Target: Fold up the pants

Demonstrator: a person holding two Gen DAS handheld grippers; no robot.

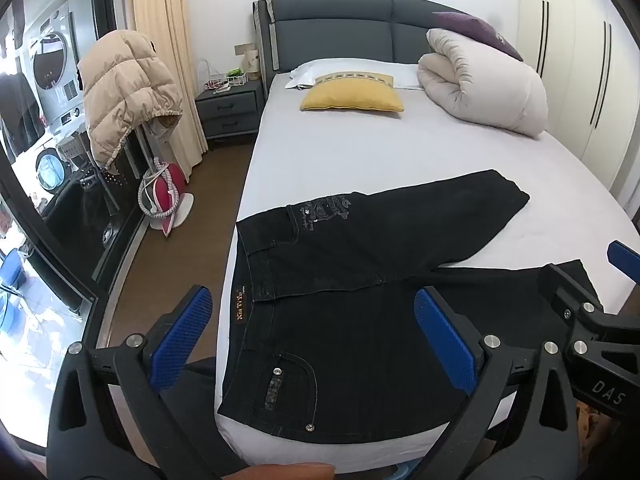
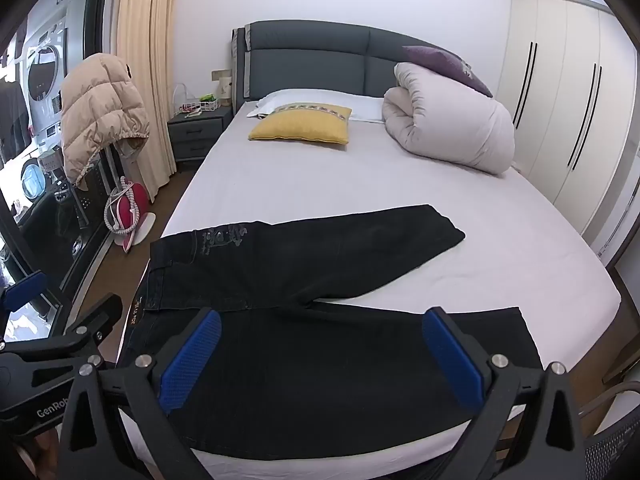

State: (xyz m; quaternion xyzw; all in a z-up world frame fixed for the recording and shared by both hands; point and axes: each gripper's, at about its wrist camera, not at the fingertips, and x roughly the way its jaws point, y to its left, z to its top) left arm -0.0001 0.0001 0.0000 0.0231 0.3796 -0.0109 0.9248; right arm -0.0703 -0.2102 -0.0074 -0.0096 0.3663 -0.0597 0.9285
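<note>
PANTS: black pants (image 1: 360, 280) spread flat at foot of bed (image 1: 400, 152), legs splayed apart, ready for lengthwise fold | LEFT: left gripper (image 1: 312, 336) released, empty, over waistband | RIGHT: right gripper (image 2: 320, 356) released, empty, over near leg | STEP: none folded yet

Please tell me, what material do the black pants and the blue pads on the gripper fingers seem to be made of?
The black pants look like denim: matte dark weave, contrast stitching, metal rivets at the pocket and a tan waistband patch. The blue pads on each hand-held gripper look like rubber or soft plastic, going by their fine raised grid texture; which of the two is unclear.
</note>
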